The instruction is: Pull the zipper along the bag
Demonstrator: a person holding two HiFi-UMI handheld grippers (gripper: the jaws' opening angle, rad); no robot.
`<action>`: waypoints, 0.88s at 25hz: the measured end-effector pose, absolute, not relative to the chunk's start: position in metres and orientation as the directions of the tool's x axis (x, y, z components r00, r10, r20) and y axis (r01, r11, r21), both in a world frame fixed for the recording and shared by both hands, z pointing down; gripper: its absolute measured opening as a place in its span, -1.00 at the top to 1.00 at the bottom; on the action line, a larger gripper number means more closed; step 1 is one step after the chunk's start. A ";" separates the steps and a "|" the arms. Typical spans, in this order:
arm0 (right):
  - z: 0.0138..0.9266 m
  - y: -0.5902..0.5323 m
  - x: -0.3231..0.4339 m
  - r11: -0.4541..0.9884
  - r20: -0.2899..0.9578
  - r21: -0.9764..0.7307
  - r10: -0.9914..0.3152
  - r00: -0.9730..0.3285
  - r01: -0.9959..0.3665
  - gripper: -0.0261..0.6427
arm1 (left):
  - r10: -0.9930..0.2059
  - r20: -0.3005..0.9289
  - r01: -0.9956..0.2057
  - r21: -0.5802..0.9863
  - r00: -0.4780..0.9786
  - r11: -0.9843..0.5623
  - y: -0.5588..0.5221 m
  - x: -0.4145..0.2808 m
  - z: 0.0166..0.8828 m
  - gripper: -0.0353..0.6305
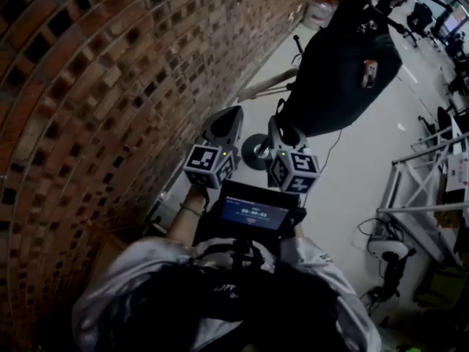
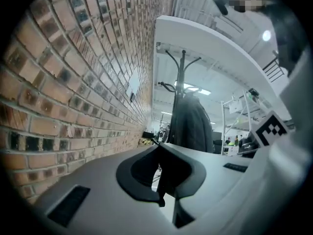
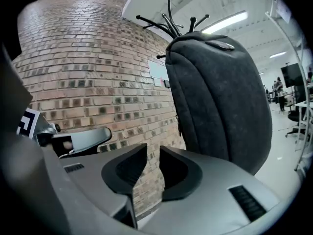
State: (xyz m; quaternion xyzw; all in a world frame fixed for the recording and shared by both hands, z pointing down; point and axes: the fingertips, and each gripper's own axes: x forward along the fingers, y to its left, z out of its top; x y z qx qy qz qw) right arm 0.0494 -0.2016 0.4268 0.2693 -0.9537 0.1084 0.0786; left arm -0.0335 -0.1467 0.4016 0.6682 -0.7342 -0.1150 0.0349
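A brick wall (image 1: 88, 86) stands beside the bag (image 1: 341, 72) hung on a rack (image 3: 171, 21).

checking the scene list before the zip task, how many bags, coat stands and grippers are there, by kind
dark grey fabric bag: 1
black metal coat stand: 1
grey two-jaw grippers (left gripper, right gripper): 2
total: 4
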 end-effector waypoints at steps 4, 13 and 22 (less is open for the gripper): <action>0.429 -0.220 0.040 0.773 0.217 -0.184 -0.570 -0.792 -0.607 0.52 | -0.992 -0.117 -0.974 0.227 -0.055 0.027 -0.165 -0.048 0.399 0.87; 0.447 -0.249 0.028 0.656 0.249 -0.301 -0.647 -0.721 -0.692 0.50 | -0.989 -0.128 -0.970 0.221 0.069 -0.096 -0.205 -0.058 0.395 0.87; 0.446 -0.268 0.031 0.529 0.236 -0.442 -0.711 -0.662 -0.725 0.50 | -0.982 -0.122 -0.962 0.217 0.143 -0.167 -0.221 -0.052 0.399 0.87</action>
